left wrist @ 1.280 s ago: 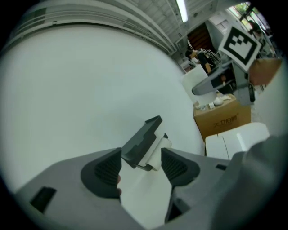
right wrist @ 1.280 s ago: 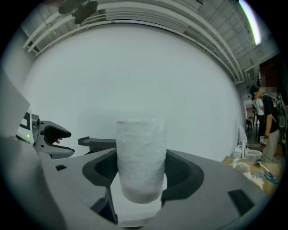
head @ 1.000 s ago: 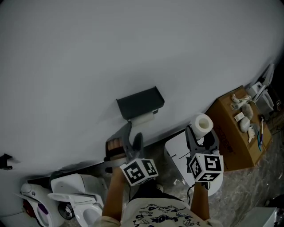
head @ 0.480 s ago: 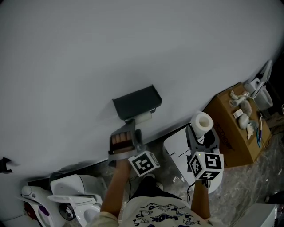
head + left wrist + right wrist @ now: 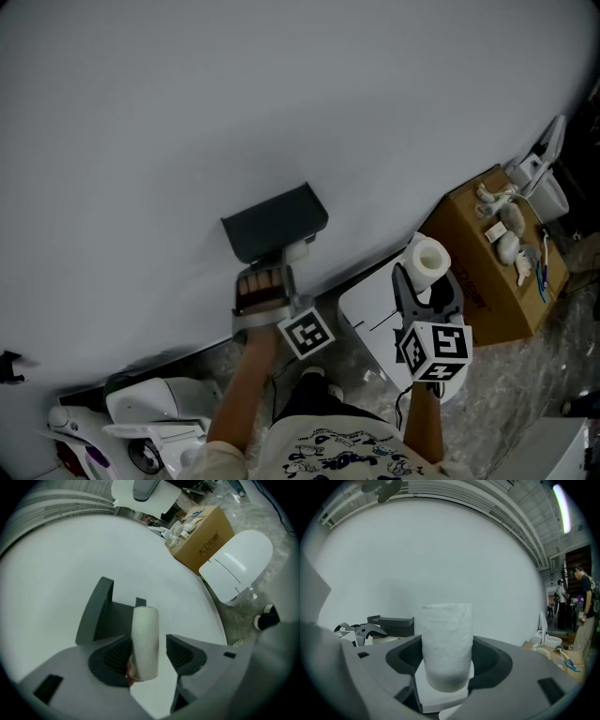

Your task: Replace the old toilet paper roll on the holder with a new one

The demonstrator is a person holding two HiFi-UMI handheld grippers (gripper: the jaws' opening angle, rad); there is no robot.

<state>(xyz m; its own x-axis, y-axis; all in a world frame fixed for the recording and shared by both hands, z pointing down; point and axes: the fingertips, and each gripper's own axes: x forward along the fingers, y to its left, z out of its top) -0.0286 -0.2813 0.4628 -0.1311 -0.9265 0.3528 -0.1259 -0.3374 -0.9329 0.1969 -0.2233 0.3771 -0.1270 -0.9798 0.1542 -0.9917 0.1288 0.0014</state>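
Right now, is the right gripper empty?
No: in the right gripper view, the right gripper has both jaws pressed against the sides of the new toilet paper roll, which stands upright between them.

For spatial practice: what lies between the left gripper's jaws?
The old toilet paper roll on the dark holder, in the left gripper view. The left gripper has just been closing its jaws, not yet clamped.

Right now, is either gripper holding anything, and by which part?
The right gripper clamps the new roll by its sides. The left gripper, its jaws just closing, straddles the old roll without gripping.
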